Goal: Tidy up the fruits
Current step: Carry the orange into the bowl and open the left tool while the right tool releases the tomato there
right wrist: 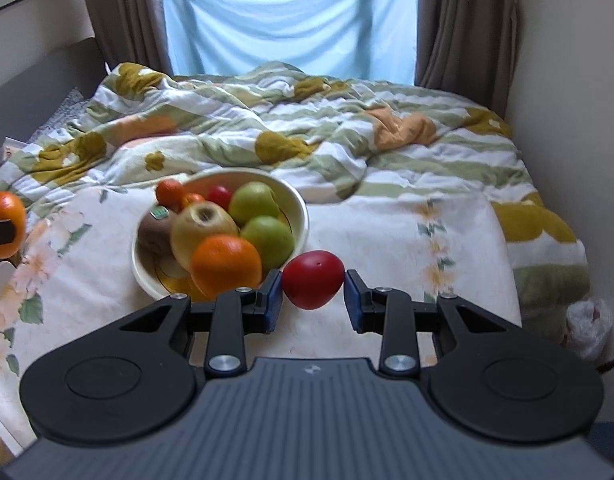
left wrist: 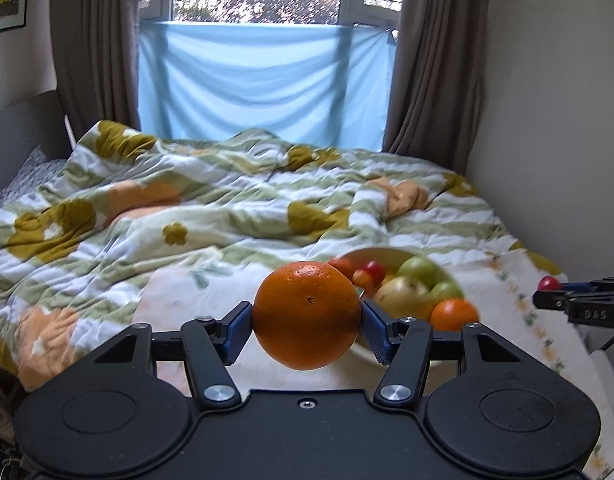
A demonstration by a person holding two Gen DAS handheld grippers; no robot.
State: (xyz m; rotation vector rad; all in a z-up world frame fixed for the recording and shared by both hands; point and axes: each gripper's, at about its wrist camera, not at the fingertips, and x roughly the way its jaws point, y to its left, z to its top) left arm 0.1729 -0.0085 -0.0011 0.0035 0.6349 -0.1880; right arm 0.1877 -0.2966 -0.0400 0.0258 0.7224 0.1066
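At the left, a large orange point(left wrist: 307, 315) is pinched between the blue pads of the left gripper point(left wrist: 307, 322) and held above the flowered cloth point(right wrist: 387, 232). In the middle, a cream bowl point(right wrist: 303, 216) holding apples, oranges and other fruit is set on that cloth. Just right of the bowl, a red tomato point(right wrist: 313, 279) is clamped in the right gripper point(right wrist: 313, 298), clear of the cloth.

Big orange point(left wrist: 307, 314) was clamped mid-air; small red fruit point(right wrist: 313, 279) likewise. Cream bowl point(right wrist: 297, 204) sat on floral cloth, heaped with green apples point(right wrist: 254, 203), another orange point(right wrist: 226, 264), kiwi point(right wrist: 153, 232).
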